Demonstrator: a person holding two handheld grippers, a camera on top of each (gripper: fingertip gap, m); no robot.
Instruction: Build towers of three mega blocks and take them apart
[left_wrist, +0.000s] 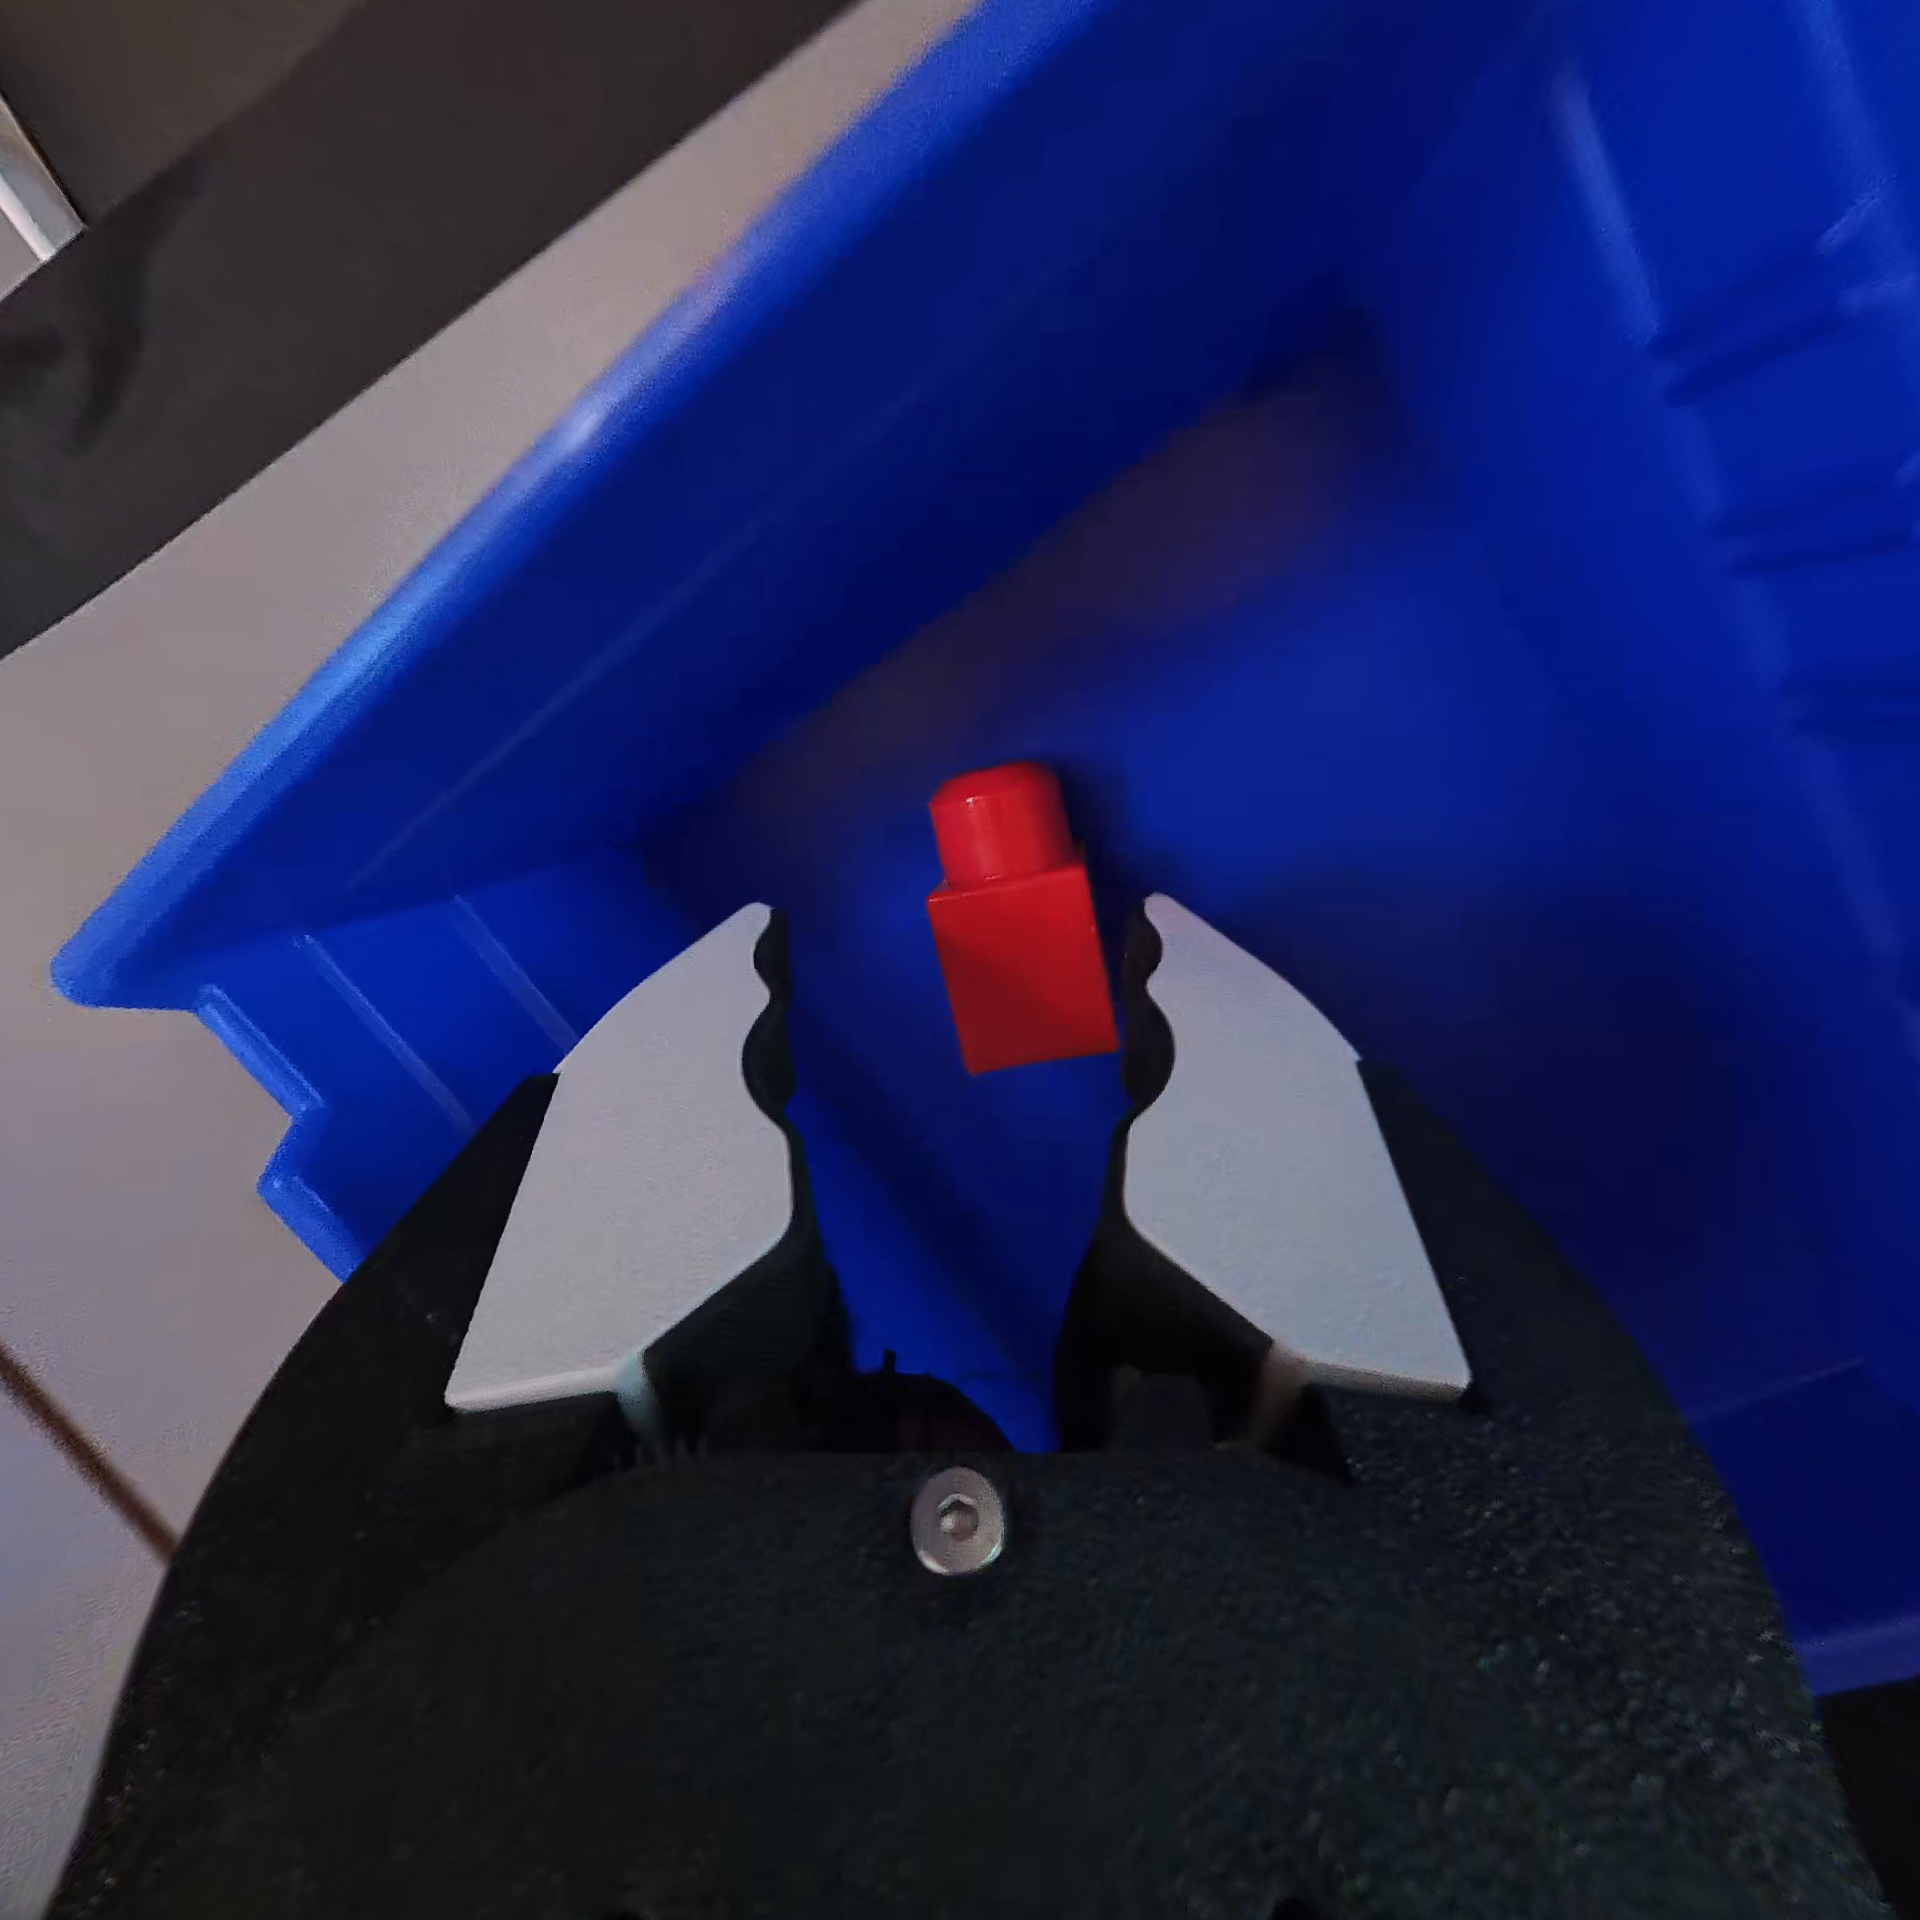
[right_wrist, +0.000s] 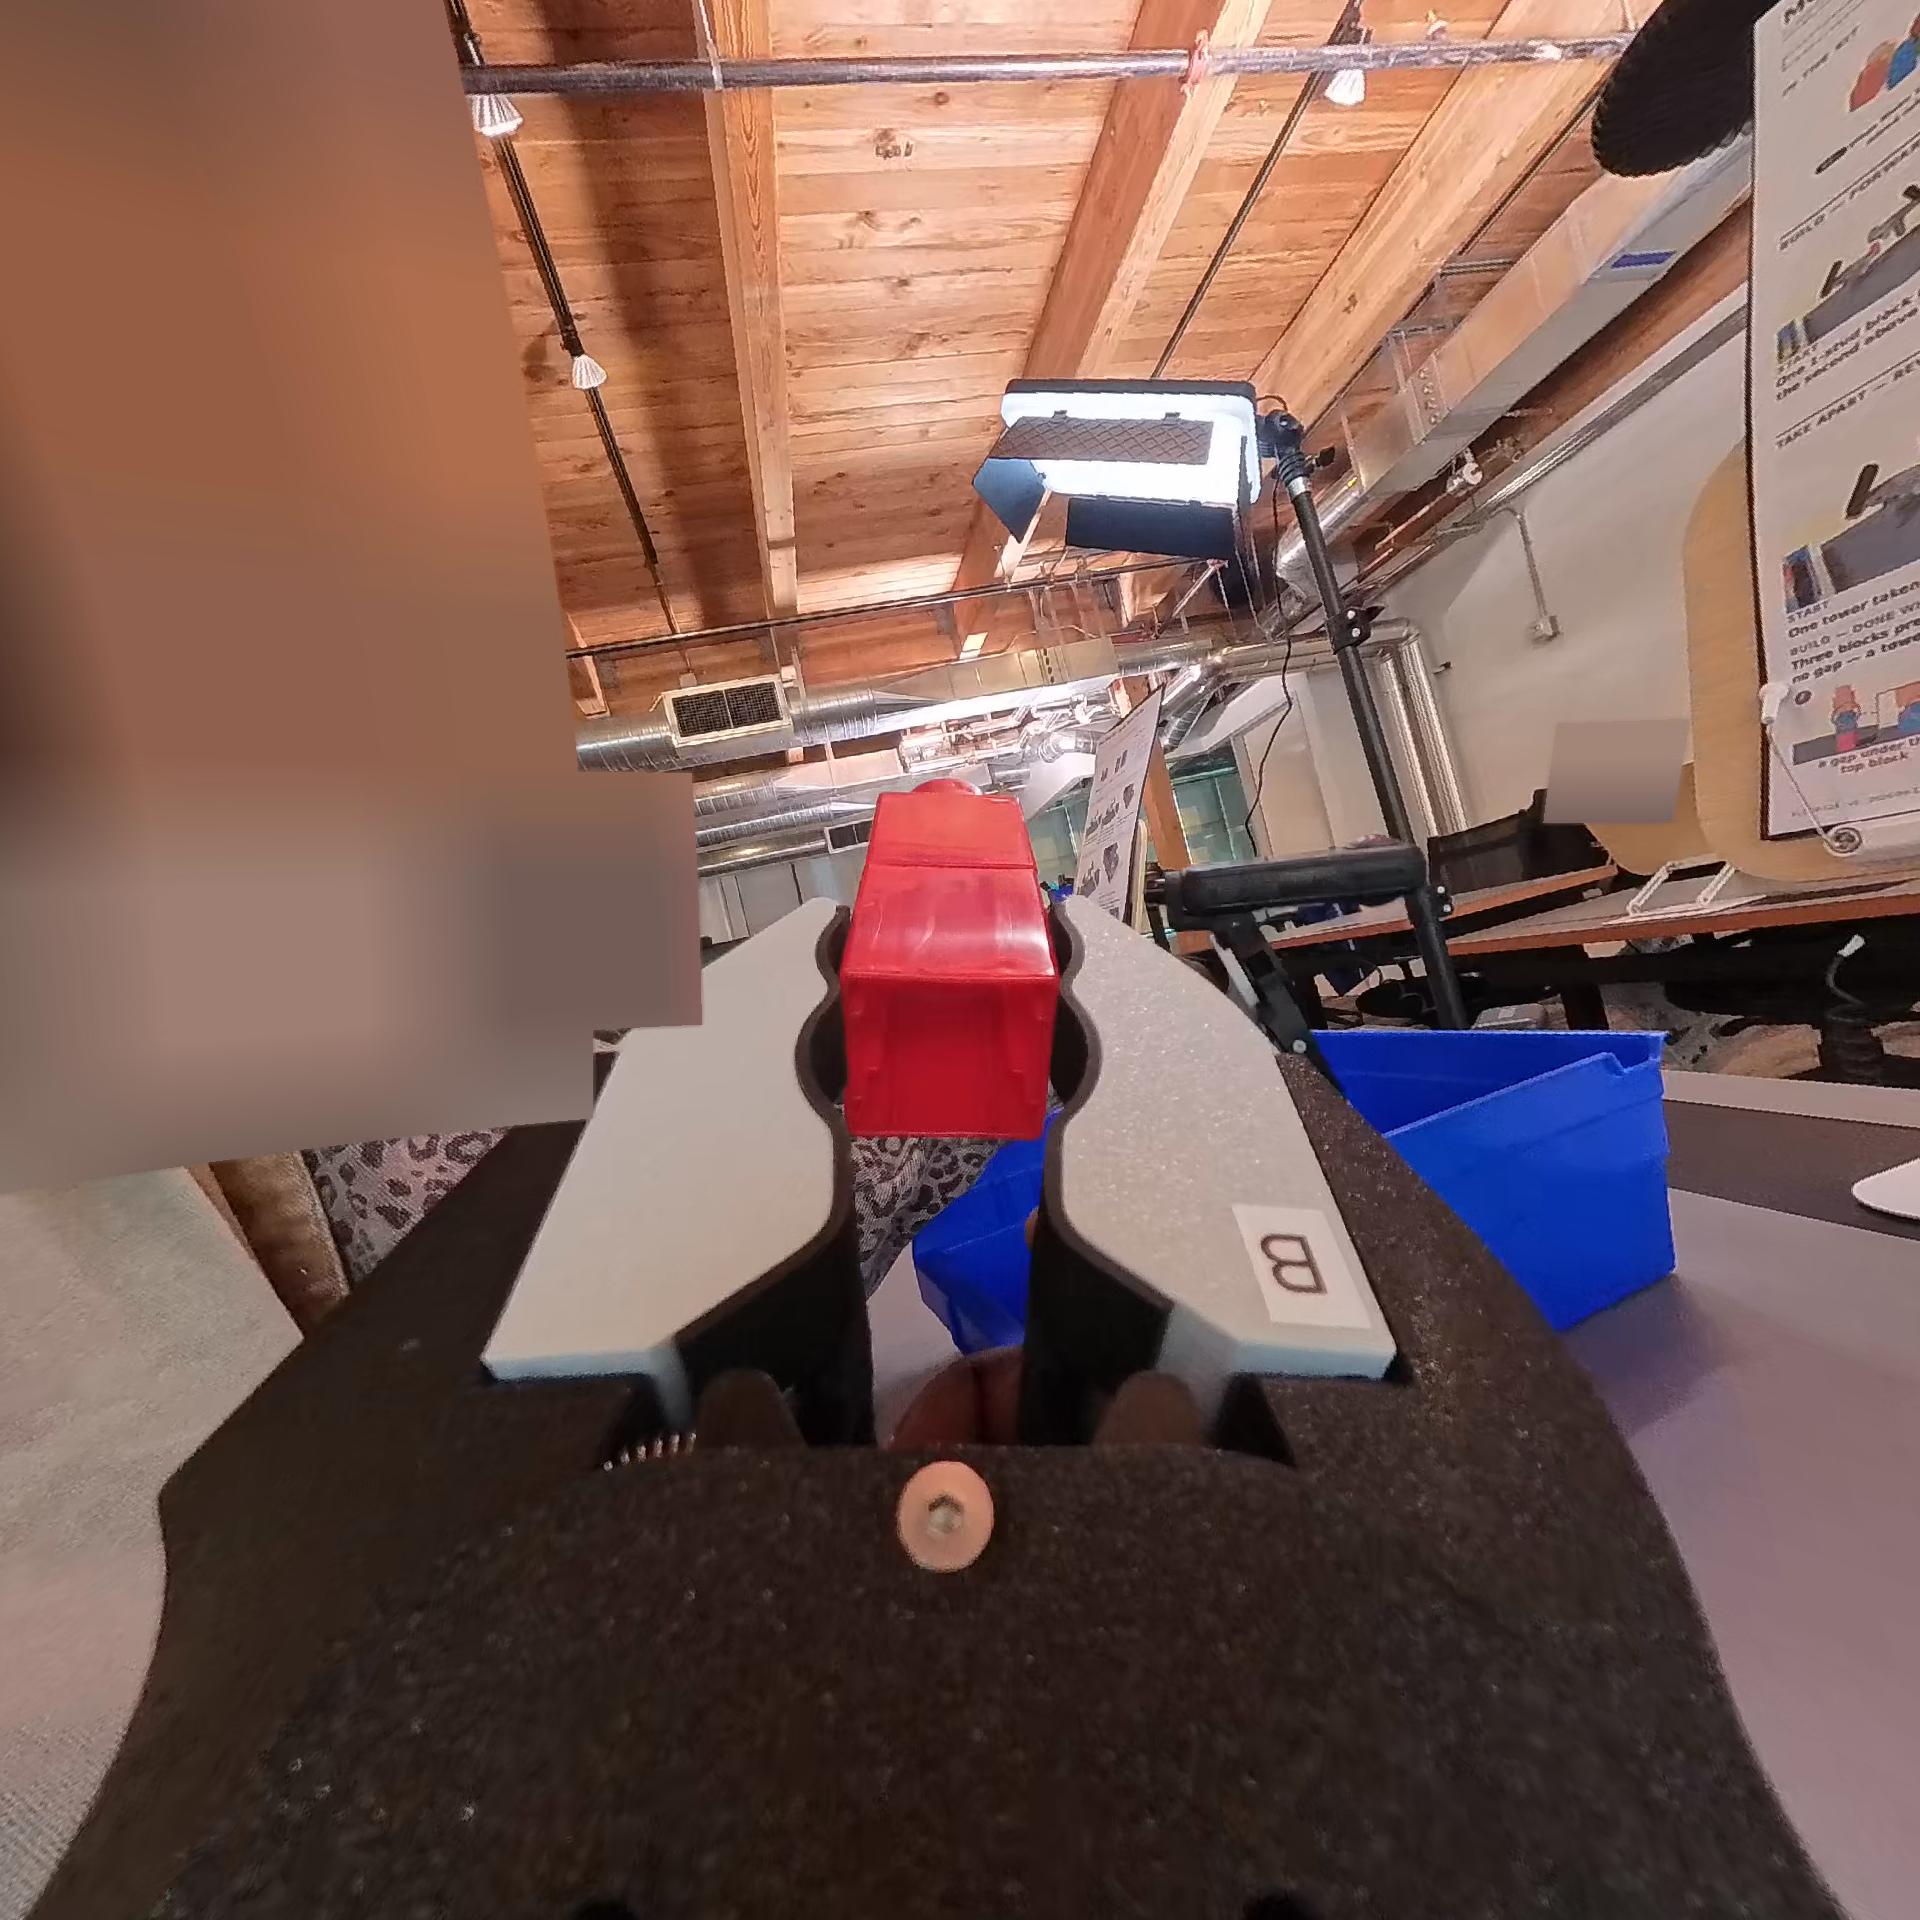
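In the left wrist view, my left gripper (left_wrist: 956, 914) is open over the inside of a blue bin (left_wrist: 727, 520). A single red one-stud block (left_wrist: 1023, 977) lies between the fingertips, close against the right finger, with a wide gap to the left finger. In the right wrist view, my right gripper (right_wrist: 951, 914) is shut on a red stack of two blocks (right_wrist: 945, 997), held up in the air and tilted toward the ceiling. The stack's hollow underside faces the camera. The blue bin (right_wrist: 1507, 1143) stands on the table behind it.
A grey table top (left_wrist: 156, 1143) lies outside the bin's rim. In the right wrist view there is a person in patterned fabric (right_wrist: 395, 1184) at the left, a light panel on a stand (right_wrist: 1132, 468), and a poster board (right_wrist: 1839, 416) at the right. The grippers' ends are close to 40 cm from one another.
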